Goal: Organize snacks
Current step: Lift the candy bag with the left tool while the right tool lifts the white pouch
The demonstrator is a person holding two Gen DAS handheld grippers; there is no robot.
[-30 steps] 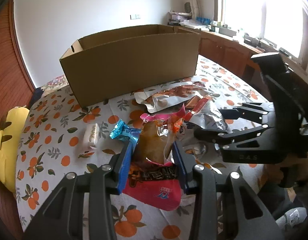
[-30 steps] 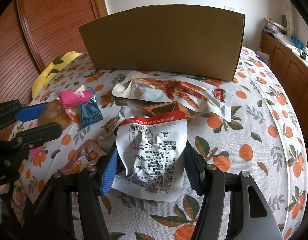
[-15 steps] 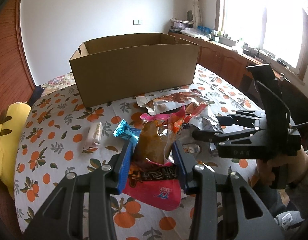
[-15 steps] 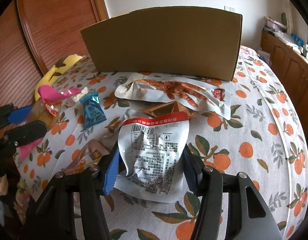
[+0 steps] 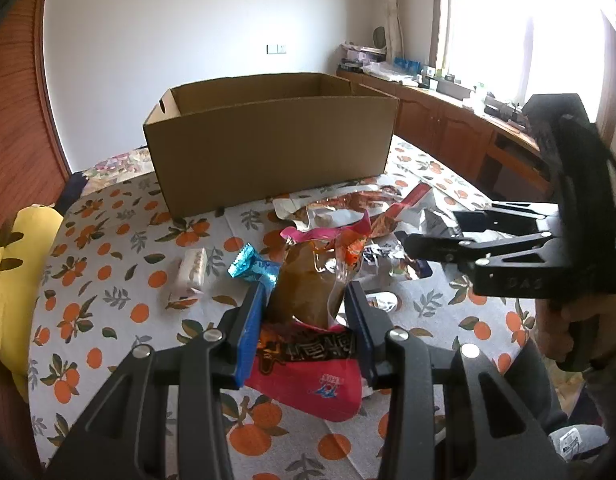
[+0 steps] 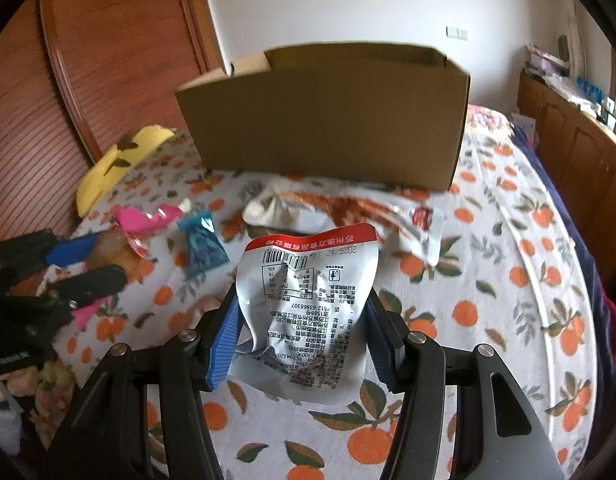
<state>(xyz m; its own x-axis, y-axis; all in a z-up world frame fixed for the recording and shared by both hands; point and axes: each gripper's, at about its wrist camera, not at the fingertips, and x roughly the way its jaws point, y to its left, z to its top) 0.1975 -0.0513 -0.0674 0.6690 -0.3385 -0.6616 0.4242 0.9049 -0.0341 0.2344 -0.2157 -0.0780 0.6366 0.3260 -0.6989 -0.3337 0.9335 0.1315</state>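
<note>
Plainly legible writing sits on the silver pouch (image 6: 308,304) in the right gripper (image 6: 303,320): a barcode under a red top band, the date 2025/12/14, the number 0512-63868307 and blocks of small Chinese print, all seen upside down from the right wrist. Its jaws stand partly apart, both blue pads pressed on the pouch's sides, and the pouch hangs clear above the tablecloth (image 6: 488,264). In the left gripper (image 5: 305,304) is a pink packet (image 5: 308,376) with a dark band of large Chinese characters and a small blue logo I cannot read; its clear upper half shows a brown snack. These jaws are narrower, pads clamped on the packet's sides. From the left wrist, "DAS" is moulded on the right gripper's body.

On the orange-print cloth lie a blue candy (image 5: 253,268), a small white packet (image 5: 191,268) and a long clear bag (image 6: 348,208) of reddish food. Behind them stands an open cardboard box (image 5: 267,152), upright. A yellow cushion (image 6: 119,164) lies at the cloth's far left edge.
</note>
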